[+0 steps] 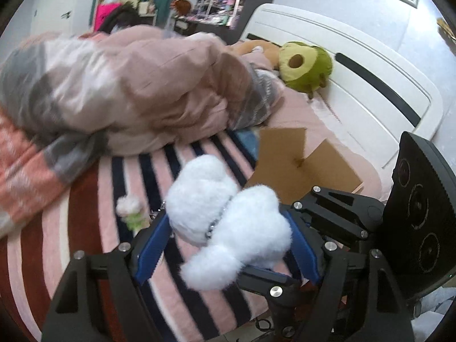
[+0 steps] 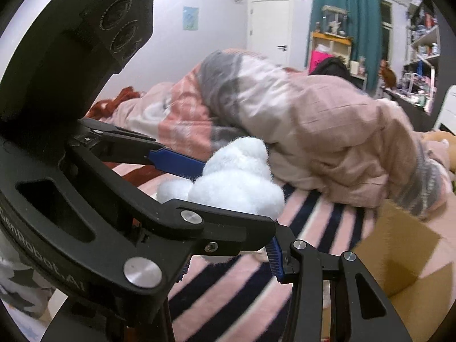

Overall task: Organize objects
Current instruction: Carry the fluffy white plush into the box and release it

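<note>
A fluffy white plush toy (image 1: 228, 213) hangs just above the striped bed cover (image 1: 94, 199). My left gripper (image 1: 226, 219) has its blue pads (image 1: 148, 253) against the fur on both sides. In the right wrist view the same toy (image 2: 236, 176) sits between the left gripper's fingers. My right gripper (image 2: 230, 256) comes in from the right, its black housing (image 1: 413, 213) beside the toy. It closes on the toy's lower lobe, and the left gripper's finger largely hides that grip. A small white and green plush (image 1: 132, 213) lies on the cover to the left.
An open cardboard box (image 1: 299, 168) lies on the bed right of the toy. A crumpled pink and grey duvet (image 1: 128, 85) fills the far side. A green avocado plush (image 1: 305, 65) leans on the white headboard (image 1: 370, 85). Cluttered shelves (image 1: 219, 0) stand behind.
</note>
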